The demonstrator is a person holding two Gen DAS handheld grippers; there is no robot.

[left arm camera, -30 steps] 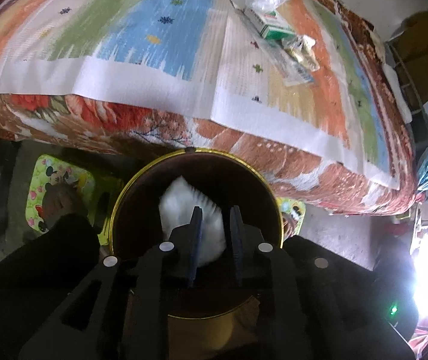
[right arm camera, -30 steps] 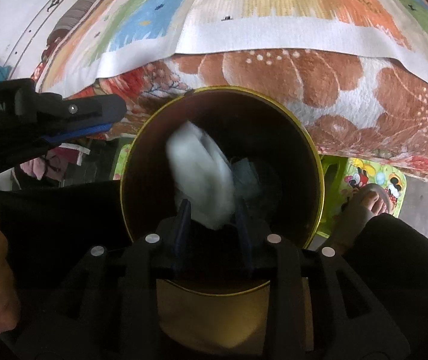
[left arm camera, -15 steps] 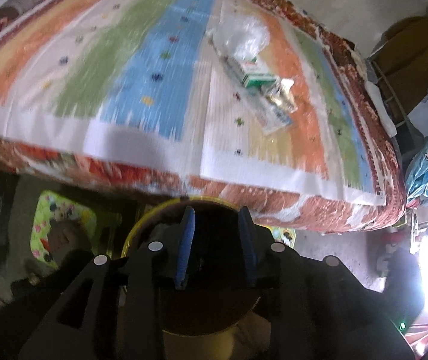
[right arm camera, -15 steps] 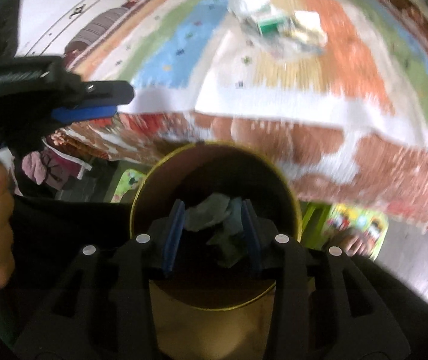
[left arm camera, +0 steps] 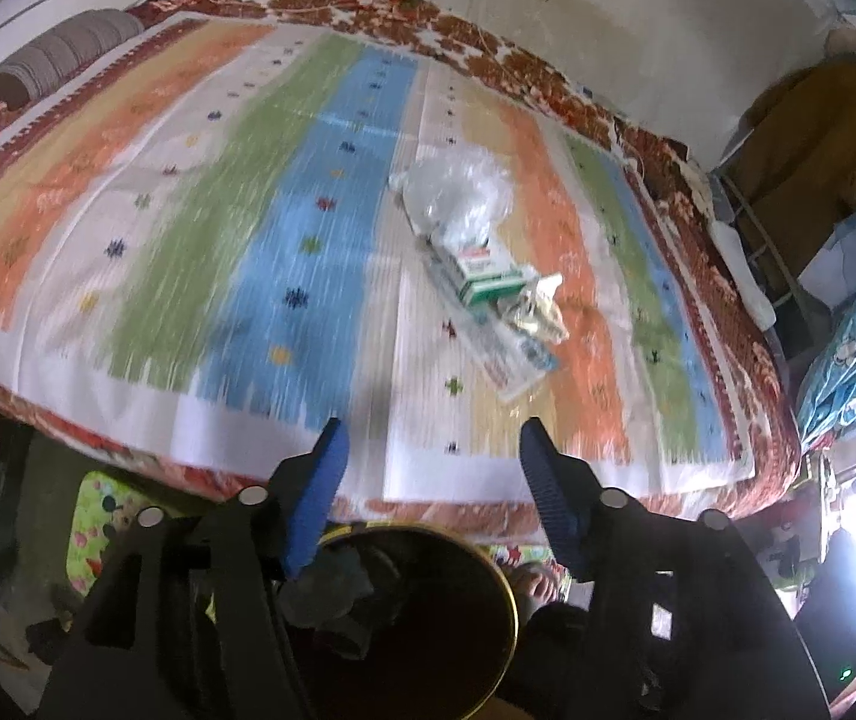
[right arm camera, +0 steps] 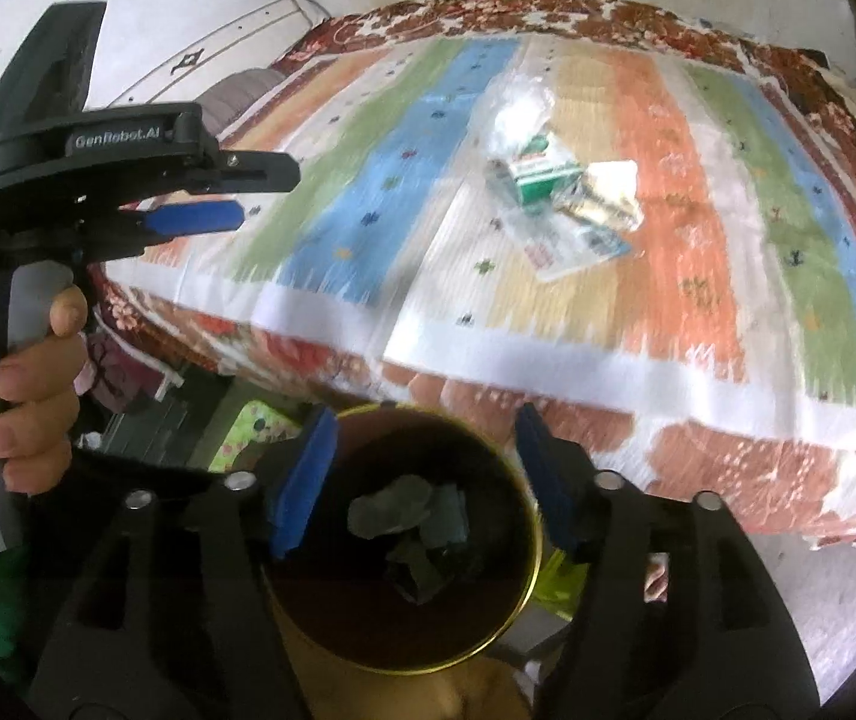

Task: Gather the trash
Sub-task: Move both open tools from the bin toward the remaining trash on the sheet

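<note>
Both hand-held grippers hover wide open and empty above a dark, gold-rimmed bin (right arm camera: 523, 588) at the foot of a bed. In the right wrist view, the right gripper (right arm camera: 422, 474) spreads its blue-padded fingers (right arm camera: 302, 480) on either side of the bin's mouth at the lower centre of the frame, where crumpled grey-white scraps (right arm camera: 410, 510) lie at the bottom. The left gripper (left arm camera: 430, 498) is likewise parted in its own view, the bin's rim (left arm camera: 505, 594) showing just below and between its fingers. Seen from the right wrist camera, at the upper left of the frame, a hand (right arm camera: 20, 372) grips its handle.

The remaining trash lies well apart from both grippers, in the upper middle of each frame, on the striped bed cover (left arm camera: 284, 240): a crumpled clear plastic bag (left arm camera: 451, 192), a green-and-white carton (left arm camera: 487, 279) touching it, a shiny wrapper (left arm camera: 538, 315) and a flat clear packet (left arm camera: 505, 354) beneath them.
</note>
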